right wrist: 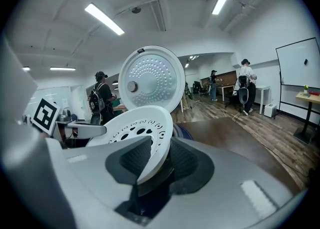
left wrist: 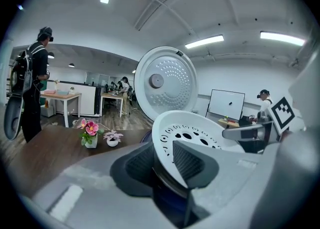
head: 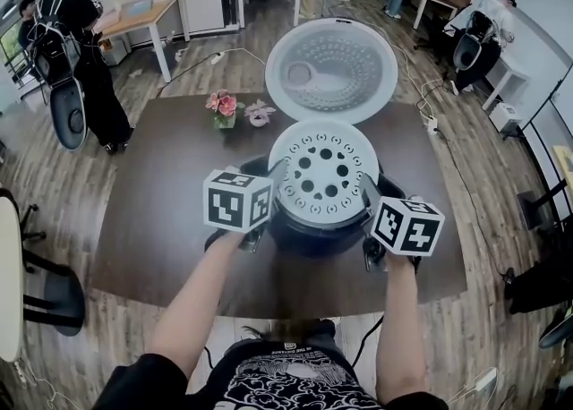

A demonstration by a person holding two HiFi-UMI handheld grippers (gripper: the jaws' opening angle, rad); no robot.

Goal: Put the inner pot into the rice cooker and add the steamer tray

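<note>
Steamer tray [head: 323, 173] sits atop the rice cooker [head: 313, 234]; your left tongs [left wrist: 164, 162] and right tongs [right wrist: 159, 160] straddle its rim, seemingly slack. Raised lid [head: 331, 71] stands behind; flower pots [head: 224, 108] share the surface [head: 161, 220].

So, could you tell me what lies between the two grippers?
The round white perforated plastic steamer tray, seated on the dark blue rice cooker, spans from the left gripper to the right gripper; the head view shows it.
</note>
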